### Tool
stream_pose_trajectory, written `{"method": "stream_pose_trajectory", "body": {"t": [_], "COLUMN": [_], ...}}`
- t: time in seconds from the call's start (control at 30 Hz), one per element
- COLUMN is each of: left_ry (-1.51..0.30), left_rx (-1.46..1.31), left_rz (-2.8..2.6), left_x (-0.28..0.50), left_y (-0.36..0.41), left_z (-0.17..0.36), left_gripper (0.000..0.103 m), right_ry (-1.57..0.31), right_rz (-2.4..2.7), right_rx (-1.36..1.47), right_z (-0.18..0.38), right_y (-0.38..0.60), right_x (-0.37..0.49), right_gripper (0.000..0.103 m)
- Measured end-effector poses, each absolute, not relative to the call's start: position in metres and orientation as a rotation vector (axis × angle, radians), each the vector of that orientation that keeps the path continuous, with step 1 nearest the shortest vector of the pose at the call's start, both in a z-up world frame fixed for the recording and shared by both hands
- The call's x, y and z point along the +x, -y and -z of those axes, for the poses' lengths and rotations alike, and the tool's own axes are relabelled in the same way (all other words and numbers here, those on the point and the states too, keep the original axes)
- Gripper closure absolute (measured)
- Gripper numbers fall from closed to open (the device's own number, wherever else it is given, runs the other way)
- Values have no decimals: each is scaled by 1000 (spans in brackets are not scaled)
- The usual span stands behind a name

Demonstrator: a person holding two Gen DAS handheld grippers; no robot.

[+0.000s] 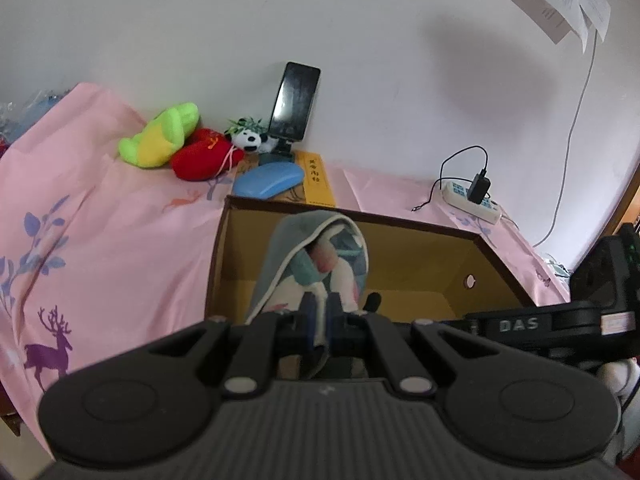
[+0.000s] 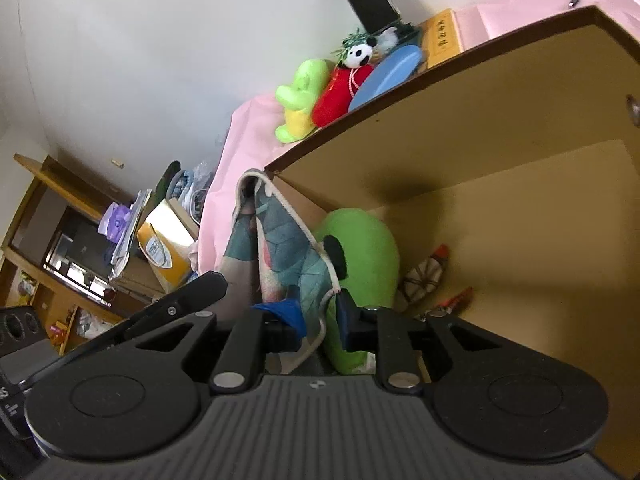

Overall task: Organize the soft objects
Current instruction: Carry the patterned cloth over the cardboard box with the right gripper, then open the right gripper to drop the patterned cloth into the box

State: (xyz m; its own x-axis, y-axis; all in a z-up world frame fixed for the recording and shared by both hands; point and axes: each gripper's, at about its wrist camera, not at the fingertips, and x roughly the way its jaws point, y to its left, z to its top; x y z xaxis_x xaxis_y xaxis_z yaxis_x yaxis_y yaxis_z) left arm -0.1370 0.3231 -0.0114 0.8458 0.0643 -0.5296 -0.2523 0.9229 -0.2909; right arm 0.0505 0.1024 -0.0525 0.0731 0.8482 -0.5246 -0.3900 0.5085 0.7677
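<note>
Patterned cloth [image 1: 316, 264] pinched by left gripper [image 1: 320, 312], apparently loosening from right gripper [image 2: 320, 312], above box rim [image 1: 400, 220].

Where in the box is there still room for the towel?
The bare floor of the cardboard box on its right side, beside the right wall, is free. The left corner is crowded: green plush, a small wrapped thing, and the towel.

A phone [image 1: 295, 102] leans against the wall [image 1: 360, 20], and a charger [image 1: 479, 189] sits plugged into a power strip [image 1: 472, 202].
</note>
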Motion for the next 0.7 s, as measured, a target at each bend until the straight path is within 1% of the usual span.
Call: {"method": "stream_pose_trajectory", "body": {"t": [0.2, 0.23, 0.3, 0.33, 0.37, 0.5, 0.7], "left_ry": [-532, -525, -515, -510, -499, -453, -440], "left_rx": [-314, -295, -265, -252, -236, -155, -147], "left_rz": [-204, -203, -200, -200, -202, -158, -2], "left_x": [-147, -149, -153, -155, -156, -158, -140], "left_y": [-319, -316, -310, -308, -303, -284, -247], "left_z": [-3, -7, -14, -18, -23, -42, -57], "left_gripper": [102, 101, 85, 65, 56, 57, 57], "right_ry": [-1104, -1091, -1064, -1042, -1020, -918, -823], "right_rz": [-959, -949, -925, -911, -894, -794, -677], "right_rx": [514, 518, 514, 505, 491, 439, 438], "right_z": [43, 40, 35, 31, 27, 14, -1], "right_y": [-86, -80, -73, -68, -62, -38, 22], "right_x": [43, 41, 37, 35, 32, 19, 11], "right_gripper": [99, 99, 98, 98, 98, 97, 97]}}
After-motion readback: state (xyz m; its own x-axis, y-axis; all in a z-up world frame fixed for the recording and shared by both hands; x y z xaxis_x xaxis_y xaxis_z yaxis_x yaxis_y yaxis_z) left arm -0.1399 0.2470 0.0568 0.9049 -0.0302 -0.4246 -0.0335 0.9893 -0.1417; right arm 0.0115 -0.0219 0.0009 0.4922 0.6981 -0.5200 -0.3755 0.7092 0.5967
